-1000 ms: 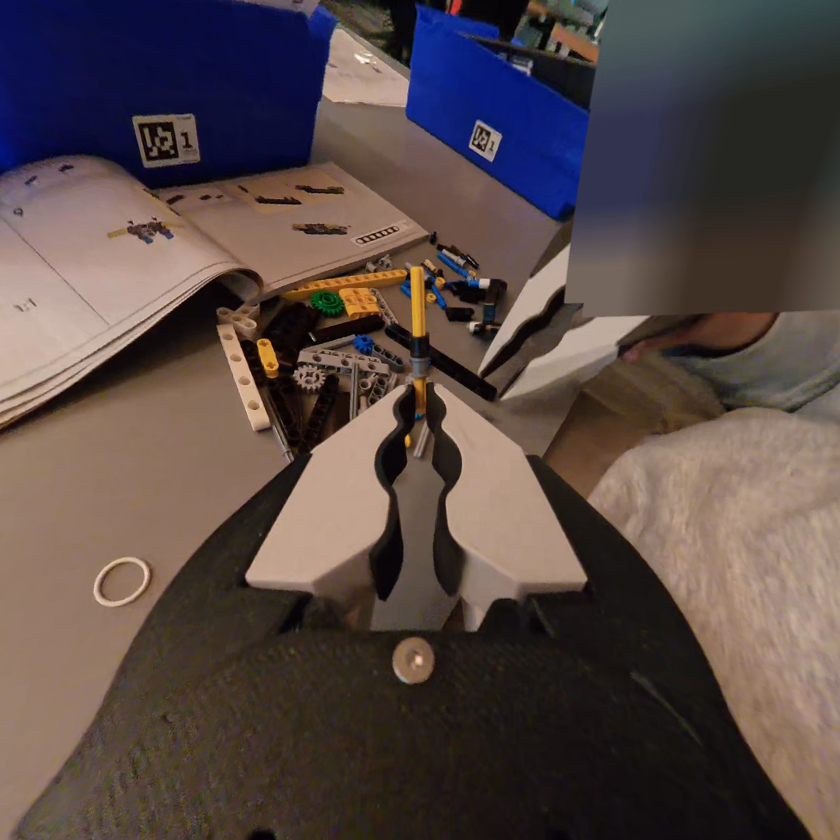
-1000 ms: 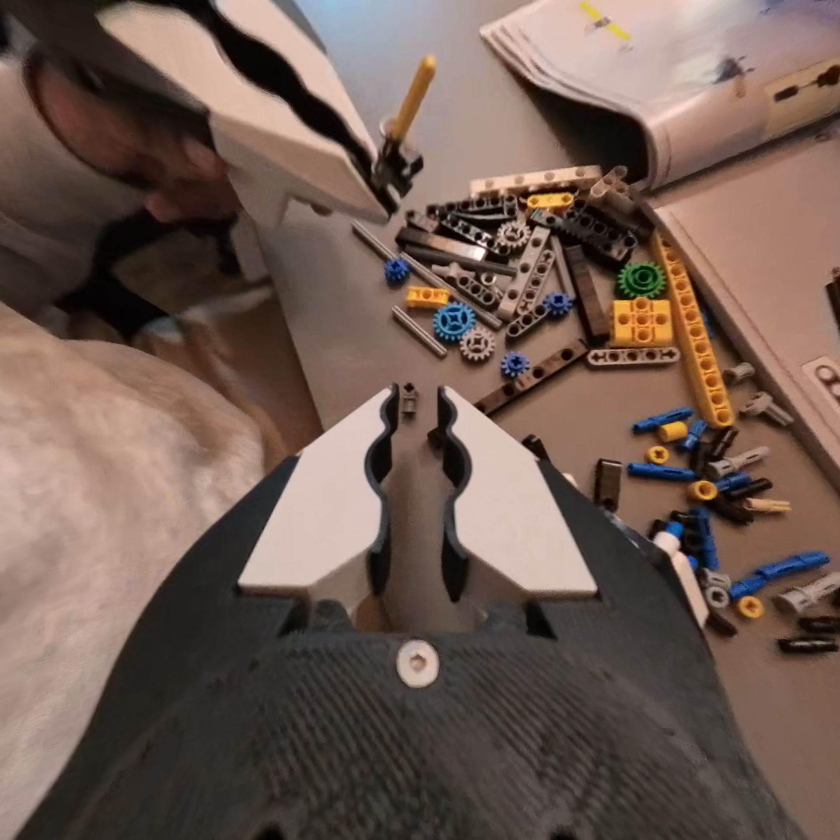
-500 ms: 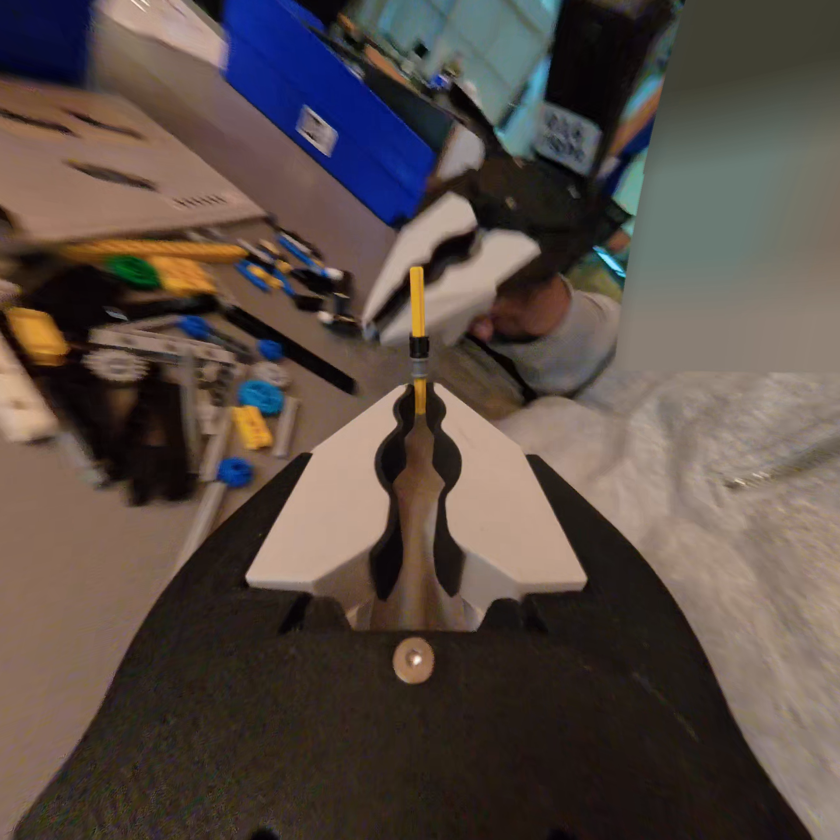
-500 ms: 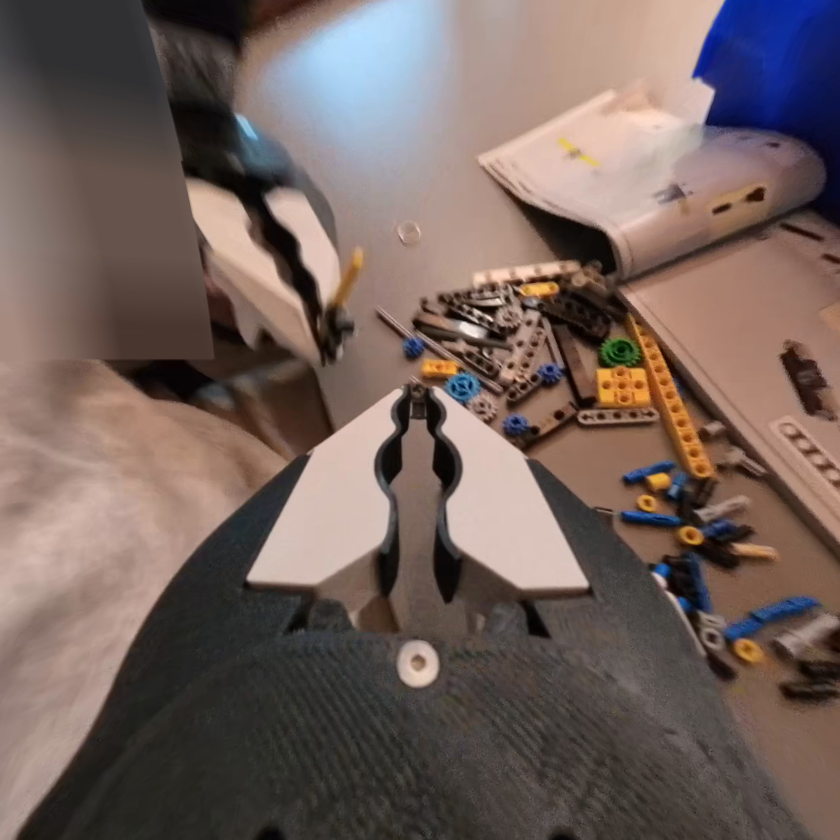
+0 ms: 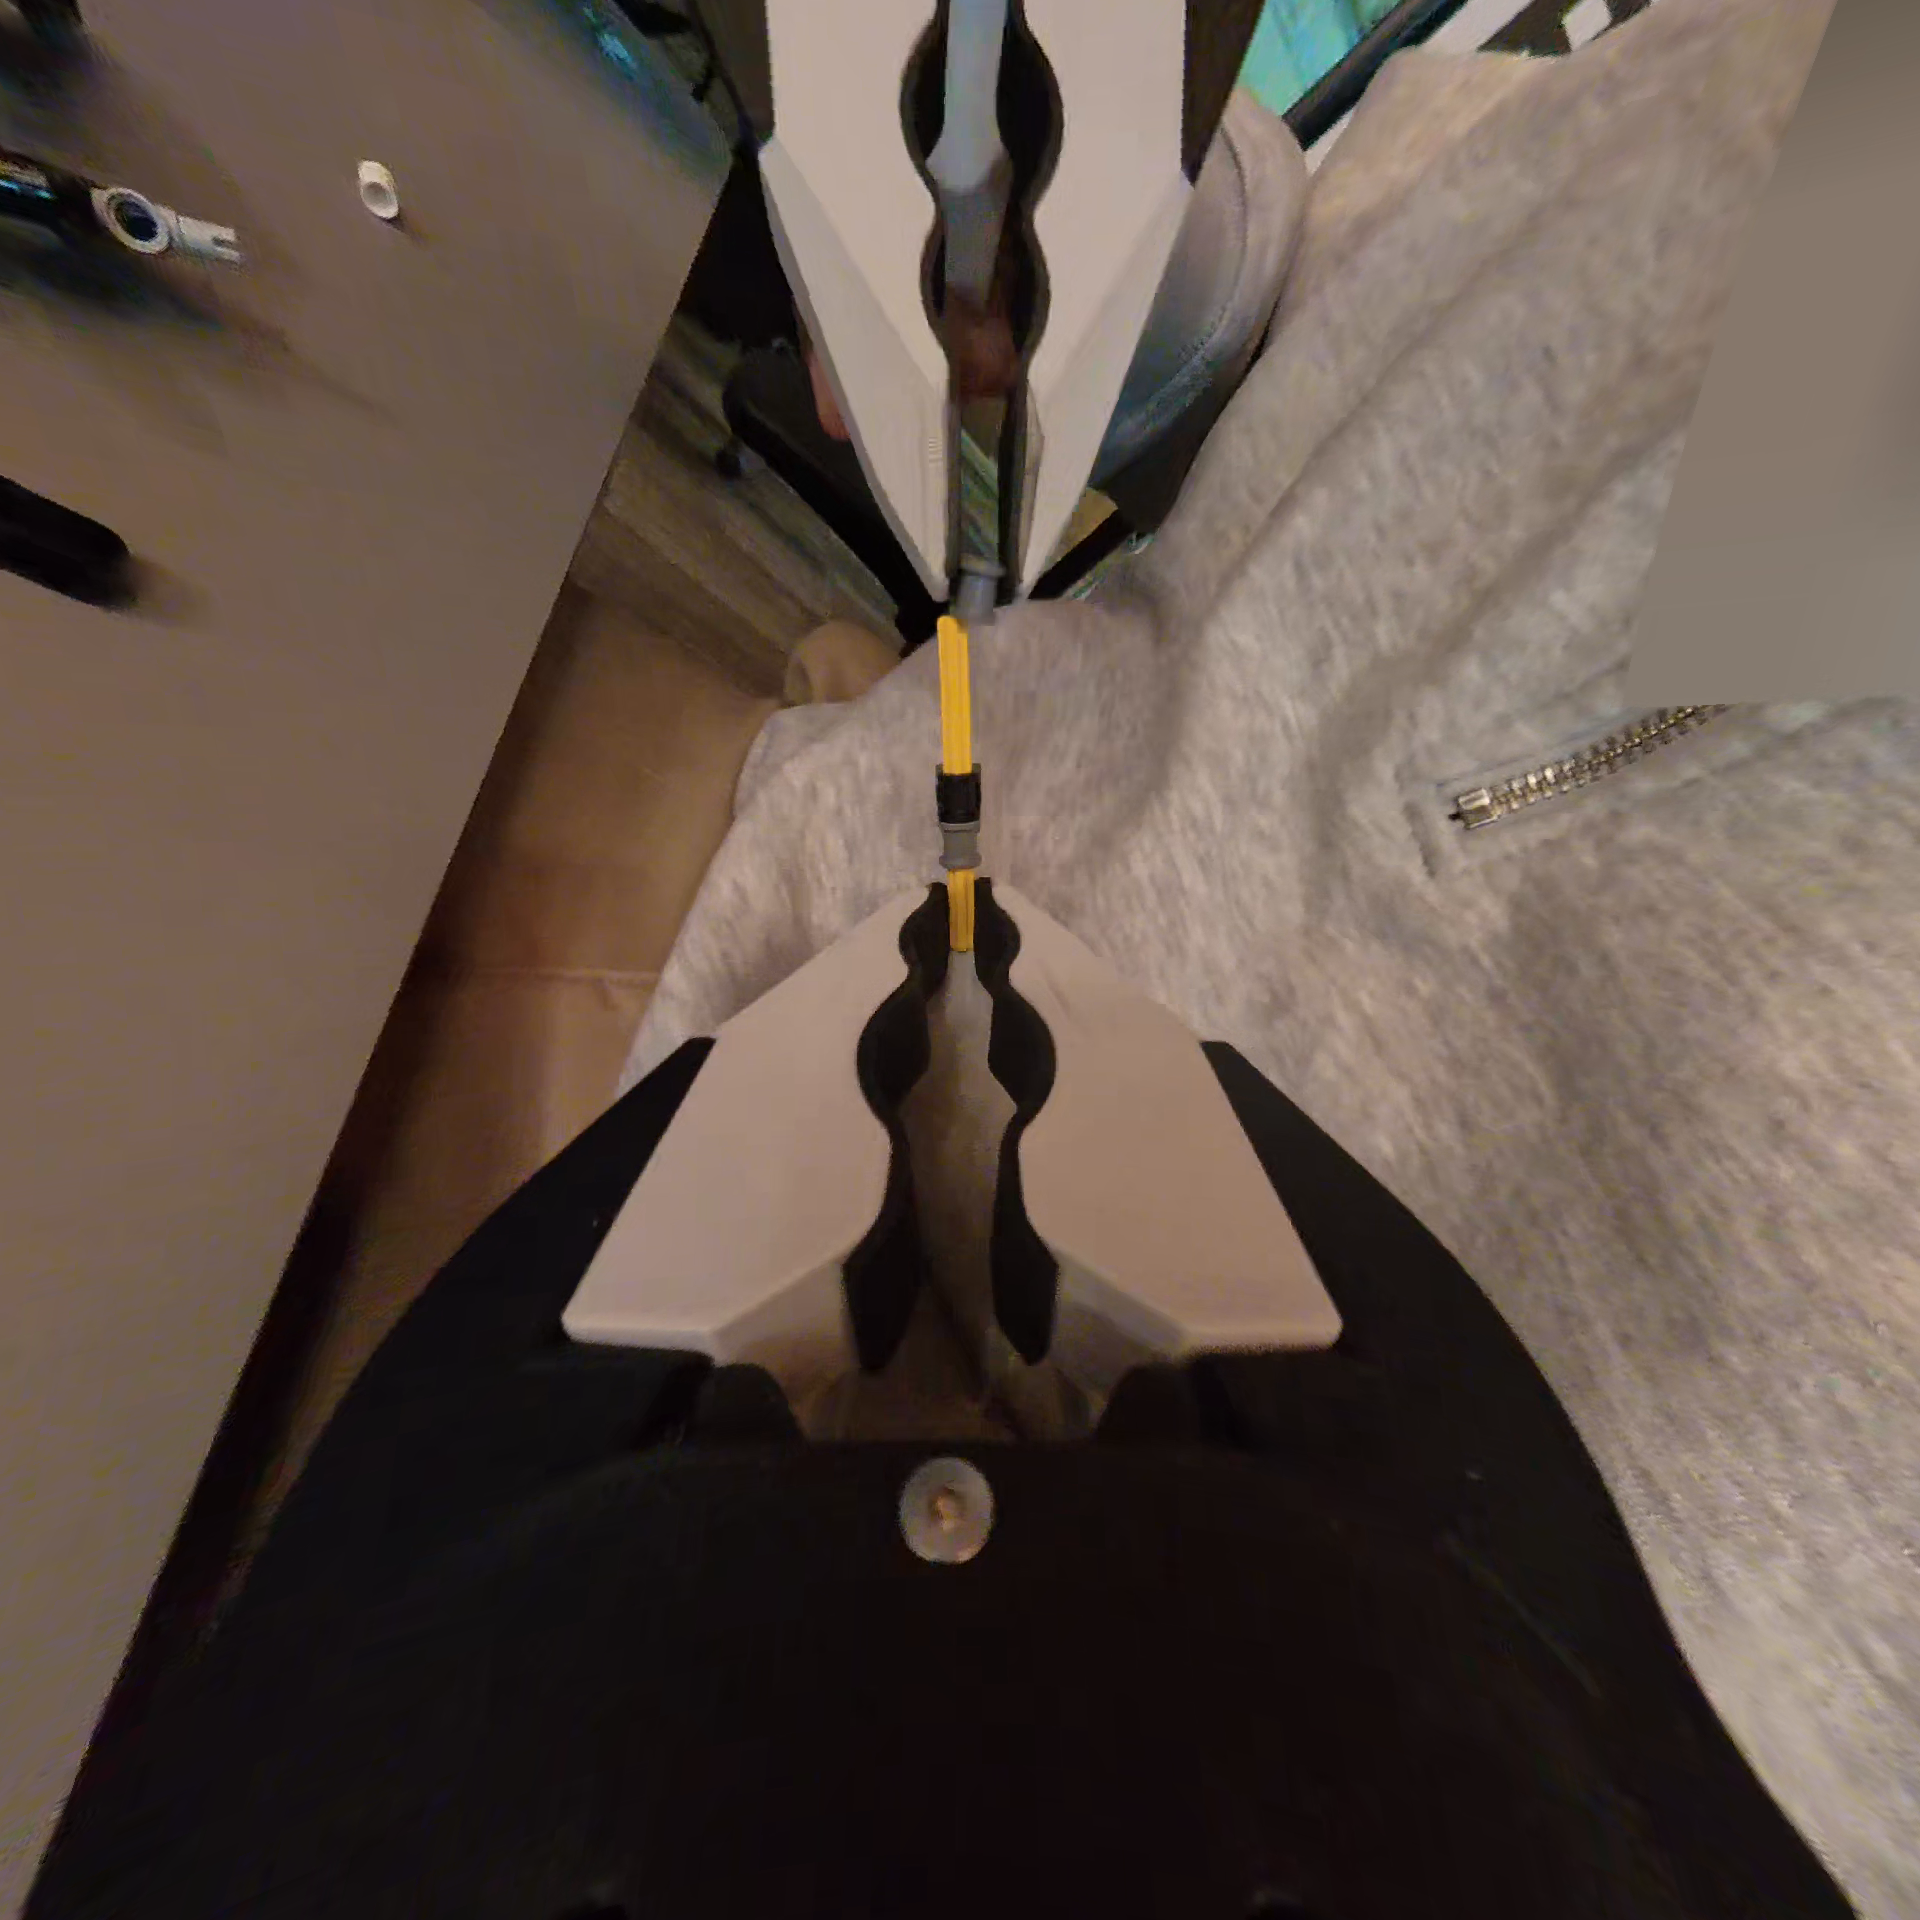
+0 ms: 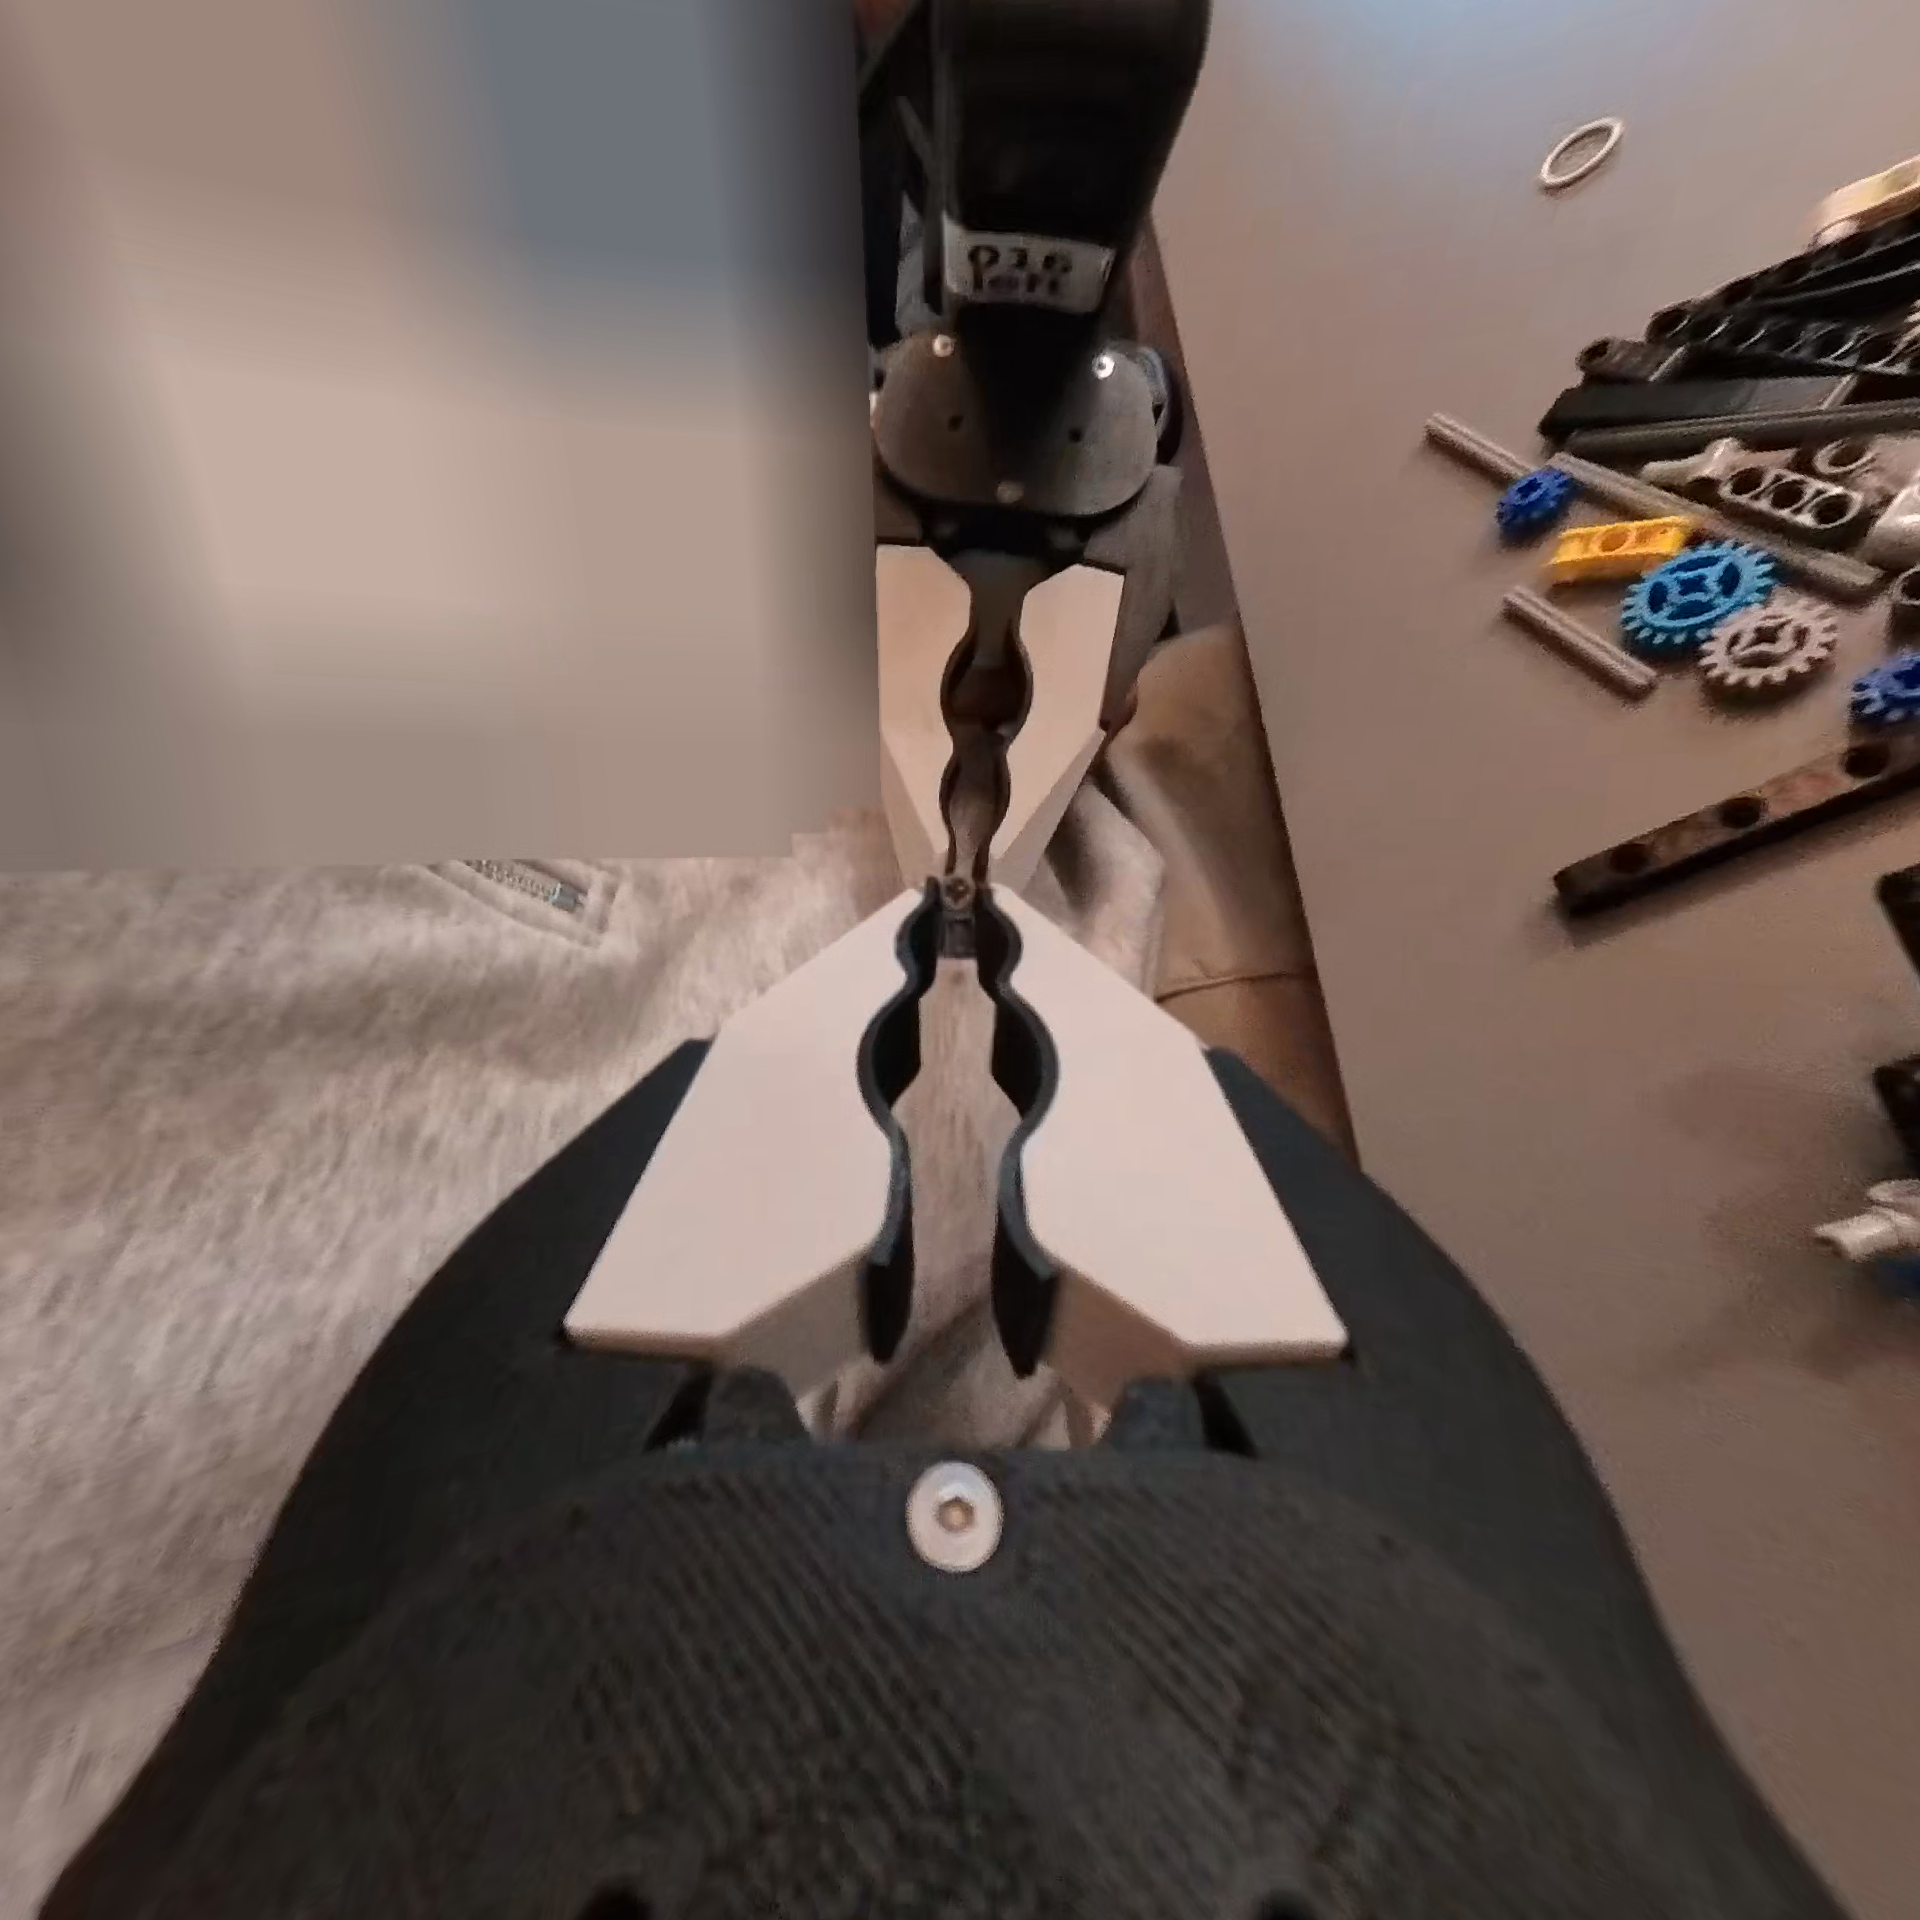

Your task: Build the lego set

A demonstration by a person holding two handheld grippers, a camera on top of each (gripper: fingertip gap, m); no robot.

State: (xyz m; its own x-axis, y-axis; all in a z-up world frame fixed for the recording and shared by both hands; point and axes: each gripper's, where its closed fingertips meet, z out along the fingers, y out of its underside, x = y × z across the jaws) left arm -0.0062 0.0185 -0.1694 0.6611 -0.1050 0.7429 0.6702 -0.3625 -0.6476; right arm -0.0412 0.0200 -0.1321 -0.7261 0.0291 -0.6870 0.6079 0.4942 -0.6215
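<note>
My left gripper (image 5: 961, 902) is shut on a thin yellow axle (image 5: 953, 696) that carries a black and a grey bush (image 5: 957, 816) at mid-length. My right gripper (image 5: 977, 592) faces it from above, shut on a small grey piece (image 5: 978, 601) that meets the axle's far end. In the right wrist view my right gripper (image 6: 956, 896) holds that small piece (image 6: 957, 920) at its tips, and the left gripper (image 6: 968, 868) points straight at it, tip to tip. The axle is seen end-on there and is mostly hidden. Both grippers are off the table, over a grey fleece garment (image 5: 1403, 987).
The grey table (image 5: 208, 779) lies to the side, with its edge close by. Loose parts lie on it: a blue gear (image 6: 1699, 597), a grey gear (image 6: 1766, 649), a black holed beam (image 6: 1745, 831), a yellow piece (image 6: 1616, 545), grey axles and a white ring (image 6: 1579, 151). Some 5 centimetres of space lies between my two pairs of fingers.
My right gripper closed on the small piece at the table edge and lifted it. Both grippers swung off the table and turned to face each other, bringing the piece to the axle's end.
</note>
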